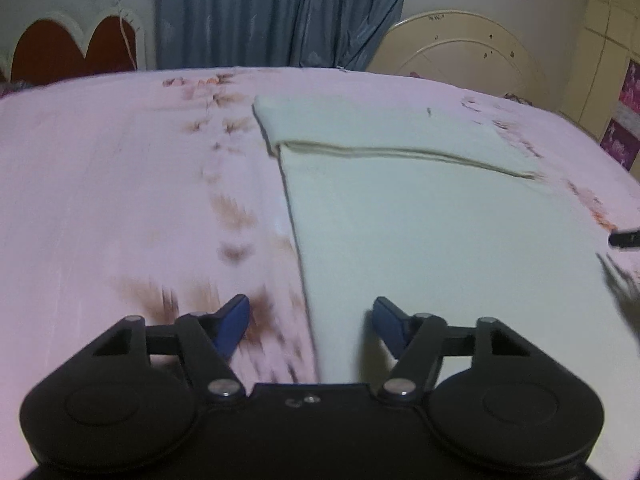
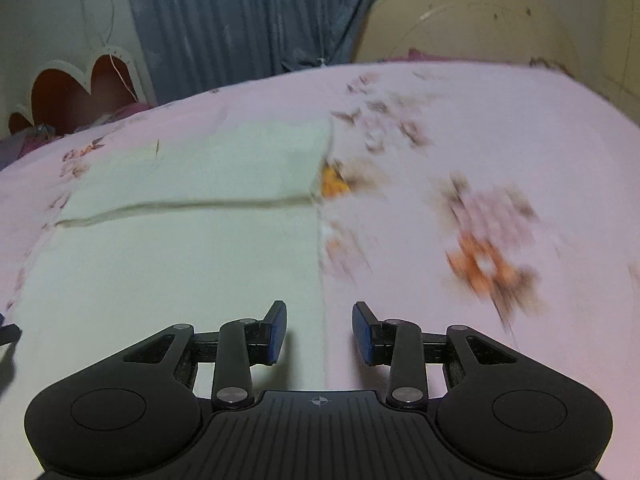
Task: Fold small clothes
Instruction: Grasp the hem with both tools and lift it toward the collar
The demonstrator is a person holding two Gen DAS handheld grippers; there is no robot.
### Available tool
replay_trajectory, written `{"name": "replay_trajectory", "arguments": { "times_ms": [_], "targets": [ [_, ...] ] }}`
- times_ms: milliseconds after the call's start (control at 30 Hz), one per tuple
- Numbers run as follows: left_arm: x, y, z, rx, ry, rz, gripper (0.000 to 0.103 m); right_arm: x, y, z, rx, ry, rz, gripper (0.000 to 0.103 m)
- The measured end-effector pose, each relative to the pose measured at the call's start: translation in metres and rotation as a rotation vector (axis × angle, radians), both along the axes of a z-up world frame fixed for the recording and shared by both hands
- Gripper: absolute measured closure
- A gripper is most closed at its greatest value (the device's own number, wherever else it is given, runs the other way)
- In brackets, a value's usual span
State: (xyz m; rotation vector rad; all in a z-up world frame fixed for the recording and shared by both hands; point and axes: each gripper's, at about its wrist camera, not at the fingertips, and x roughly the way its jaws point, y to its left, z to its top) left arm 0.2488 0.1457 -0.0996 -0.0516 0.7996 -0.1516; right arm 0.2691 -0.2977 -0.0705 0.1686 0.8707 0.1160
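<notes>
A pale cream cloth point(image 1: 420, 216) lies flat on the pink flowered bedsheet point(image 1: 120, 200), with one folded layer whose edge runs across its far part. My left gripper point(image 1: 308, 320) is open and empty, straddling the cloth's left edge near its front corner. In the right wrist view the same cloth point(image 2: 180, 248) fills the left half. My right gripper point(image 2: 320, 328) is open and empty, straddling the cloth's right edge near the front. A dark tip of the right gripper shows at the left wrist view's right border point(image 1: 626, 238).
The bedsheet point(image 2: 480, 160) stretches wide around the cloth. Beyond the bed hang blue curtains point(image 1: 272, 12). A cream headboard point(image 1: 464, 48) stands at the back right and a heart-shaped red and white decoration point(image 1: 72, 48) at the back left.
</notes>
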Motion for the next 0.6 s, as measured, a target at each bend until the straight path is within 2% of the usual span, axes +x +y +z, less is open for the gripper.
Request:
{"name": "replay_trajectory", "arguments": {
  "times_ms": [133, 267, 400, 600],
  "targets": [
    [-0.035, -0.003, 0.001, -0.044, 0.019, 0.027, 0.04, -0.045, -0.016, -0.003, 0.049, 0.035, 0.005, 0.067],
    [-0.068, -0.005, 0.003, -0.067, 0.027, 0.039, 0.045, -0.089, -0.025, -0.009, 0.092, 0.061, 0.017, 0.067],
    [-0.099, 0.0, 0.004, -0.122, 0.036, 0.071, 0.047, -0.128, -0.028, -0.015, 0.155, 0.087, 0.043, 0.067],
    [-0.135, 0.016, -0.001, -0.261, 0.069, 0.089, 0.052, -0.168, -0.037, -0.021, 0.301, 0.11, 0.046, 0.067]
  ]
}}
